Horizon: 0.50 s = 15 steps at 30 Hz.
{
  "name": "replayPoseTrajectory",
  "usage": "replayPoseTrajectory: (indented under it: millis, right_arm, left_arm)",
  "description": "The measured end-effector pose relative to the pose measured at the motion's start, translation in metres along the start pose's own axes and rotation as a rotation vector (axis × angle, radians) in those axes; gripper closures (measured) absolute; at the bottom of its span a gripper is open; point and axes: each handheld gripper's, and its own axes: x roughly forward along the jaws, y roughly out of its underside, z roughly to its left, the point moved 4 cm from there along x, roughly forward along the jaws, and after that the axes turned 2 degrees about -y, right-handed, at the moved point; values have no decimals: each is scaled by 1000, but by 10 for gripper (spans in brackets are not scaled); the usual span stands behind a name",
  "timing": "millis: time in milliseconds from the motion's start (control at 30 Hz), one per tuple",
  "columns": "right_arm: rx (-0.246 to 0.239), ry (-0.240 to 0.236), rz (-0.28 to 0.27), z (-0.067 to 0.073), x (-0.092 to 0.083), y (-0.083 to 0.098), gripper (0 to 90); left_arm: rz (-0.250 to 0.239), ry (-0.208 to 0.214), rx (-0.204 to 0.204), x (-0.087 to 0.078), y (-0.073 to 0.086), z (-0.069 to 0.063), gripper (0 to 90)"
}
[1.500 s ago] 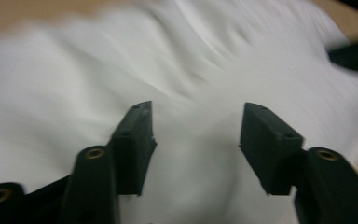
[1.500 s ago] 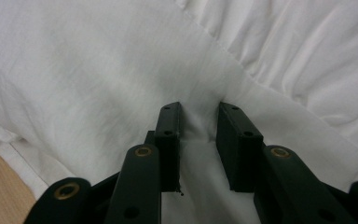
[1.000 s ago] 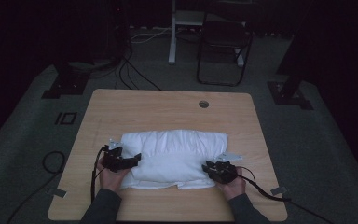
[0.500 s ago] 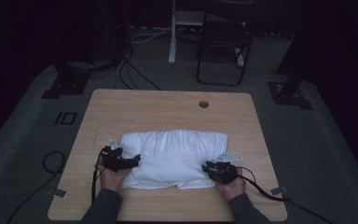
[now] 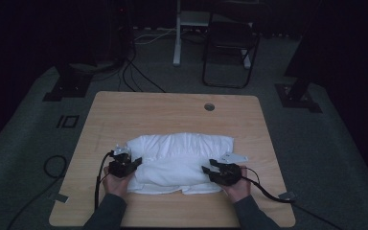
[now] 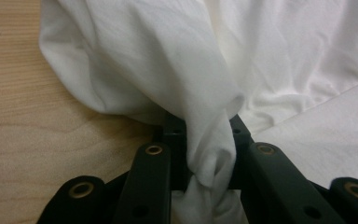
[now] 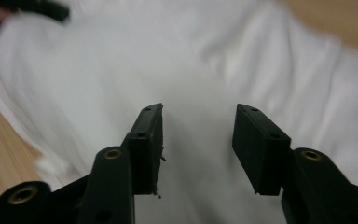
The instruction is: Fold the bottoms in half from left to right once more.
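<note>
Your left gripper [image 6: 205,154] has just been closing and is now clamped on a bunched fold of the white cloth [image 5: 179,158], which lies on the near half of the wooden table [image 5: 172,110]. Your right gripper [image 7: 198,140] has just been opening; jaws apart above the cloth, gripping nothing.

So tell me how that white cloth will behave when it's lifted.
Likely floppy: the white cloth bunches into a soft wad between the left gripper's closing jaws. Probably light and sagging, given its loose folds on the table. The right gripper hovers open.
</note>
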Motion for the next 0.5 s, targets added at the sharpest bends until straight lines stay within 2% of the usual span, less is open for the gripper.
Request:
replayPoseTrajectory:
  millis: [67,233,333,433,500]
  right_arm:
    - [-18,-5,-36,7,2,-13,488]
    - [-68,-13,-25,24,23,-28,471]
    - [-95,11,26,29,43,-25,480]
    - [-112,45,126,29,64,-13,505]
    - [-100,46,119,31,70,-11,513]
  left_arm:
    - [-3,3,2,-1,-1,0,790]
    - [-29,12,-6,-11,-9,-1,804]
    - [-61,33,-10,-20,-16,-2,807]
    - [-119,74,-12,-34,-28,-6,809]
    - [-155,86,-2,-44,-39,-11,810]
